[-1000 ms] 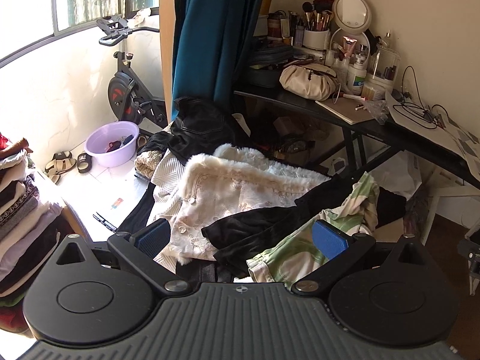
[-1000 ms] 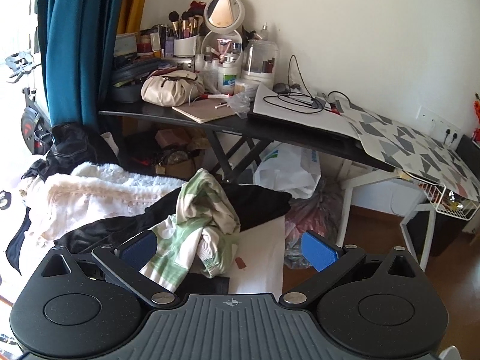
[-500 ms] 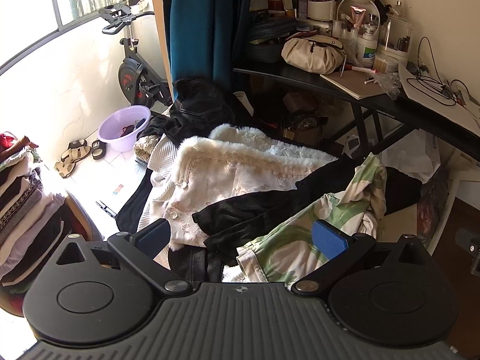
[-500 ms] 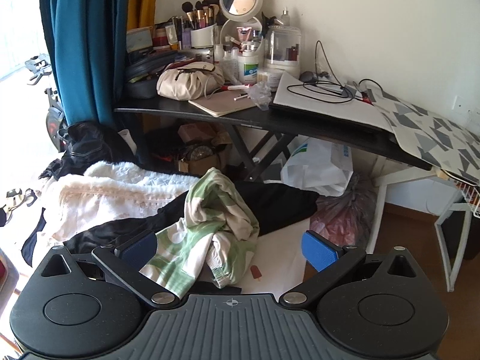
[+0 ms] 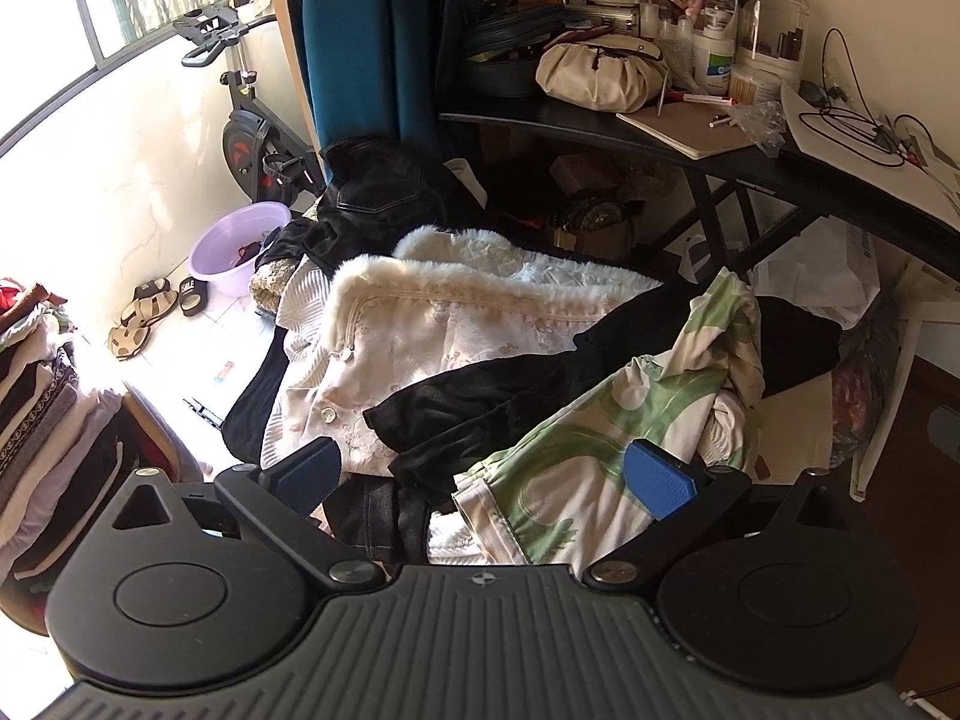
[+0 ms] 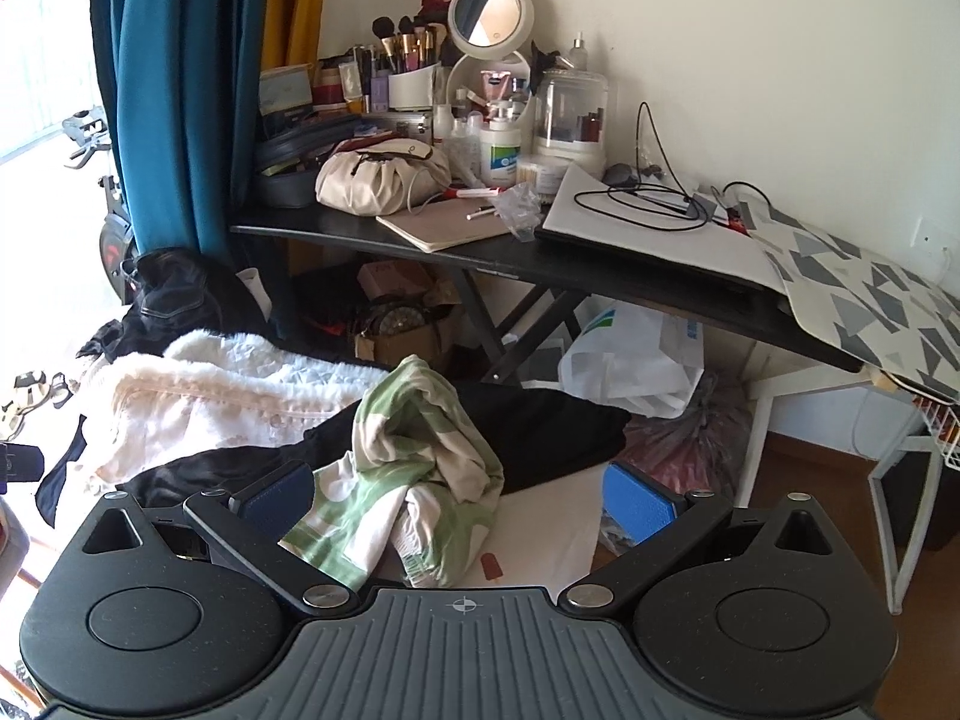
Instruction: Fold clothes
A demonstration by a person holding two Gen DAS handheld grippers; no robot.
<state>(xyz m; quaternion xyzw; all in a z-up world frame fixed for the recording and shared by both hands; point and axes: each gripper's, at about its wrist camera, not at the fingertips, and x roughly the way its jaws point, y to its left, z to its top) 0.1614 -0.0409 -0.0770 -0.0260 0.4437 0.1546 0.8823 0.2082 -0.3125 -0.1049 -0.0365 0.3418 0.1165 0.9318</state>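
A heap of unfolded clothes lies ahead. A crumpled green-and-white patterned garment (image 5: 606, 450) (image 6: 414, 468) lies nearest. A black garment (image 5: 510, 390) (image 6: 540, 432) runs under it. A cream fur-trimmed coat (image 5: 420, 324) (image 6: 198, 402) lies to the left, with a black leather jacket (image 5: 372, 192) behind. My left gripper (image 5: 480, 474) is open and empty, just above the near edge of the green garment. My right gripper (image 6: 459, 498) is open and empty, above the same garment's right side.
A stack of folded clothes (image 5: 42, 408) stands at the left. A black desk (image 6: 540, 264) crowded with cosmetics, a beige bag (image 6: 384, 177) and cables stands behind the heap, with plastic bags (image 6: 636, 360) beneath. A lilac basin (image 5: 237, 246), sandals and an exercise bike stand near the window.
Both grippers have moved forward and lower toward the clothes heap, so the green garment now fills more of each view. Both stayed open and nothing was taken hold of.
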